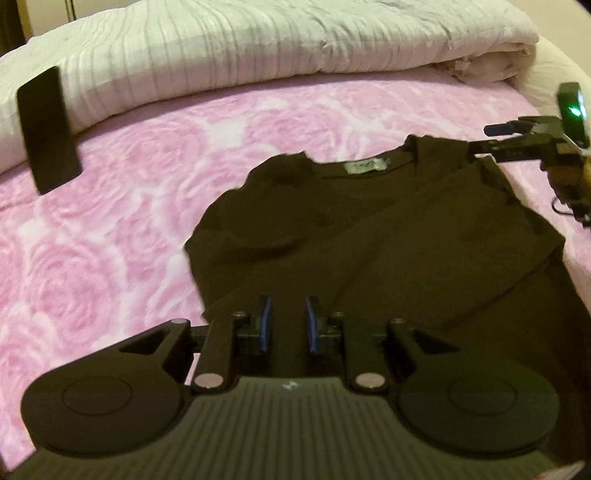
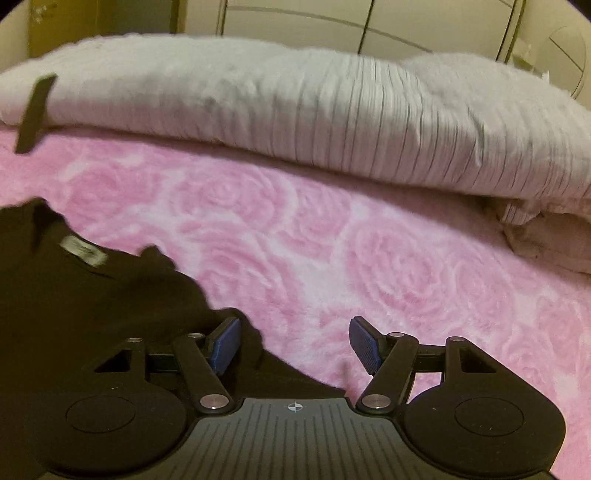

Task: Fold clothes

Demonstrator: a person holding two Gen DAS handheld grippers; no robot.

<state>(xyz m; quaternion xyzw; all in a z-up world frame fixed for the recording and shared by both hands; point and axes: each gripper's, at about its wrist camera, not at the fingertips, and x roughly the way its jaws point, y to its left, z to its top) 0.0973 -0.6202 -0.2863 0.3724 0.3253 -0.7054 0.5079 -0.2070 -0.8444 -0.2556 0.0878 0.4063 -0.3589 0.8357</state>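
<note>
A black long-sleeved top (image 1: 369,229) lies flat on the pink rose-patterned blanket (image 1: 129,229), collar and white neck label (image 1: 364,166) at the far end. One sleeve lies folded diagonally across its body. My left gripper (image 1: 288,325) hovers over the top's near part, its blue pads a narrow gap apart with only the dark cloth below showing between them. My right gripper (image 2: 295,341) stands wide open over the top's (image 2: 92,302) edge, its left finger above black cloth and its right finger above the blanket (image 2: 406,266). In the left wrist view the right gripper (image 1: 480,138) sits at the top's far right shoulder.
A folded white ribbed quilt (image 1: 258,55) runs along the far side of the bed. A black phone (image 1: 48,129) leans against it at the far left, seen too as the phone (image 2: 35,110) in the right wrist view. Beyond the quilt (image 2: 332,122) stand pale cupboard doors (image 2: 369,26).
</note>
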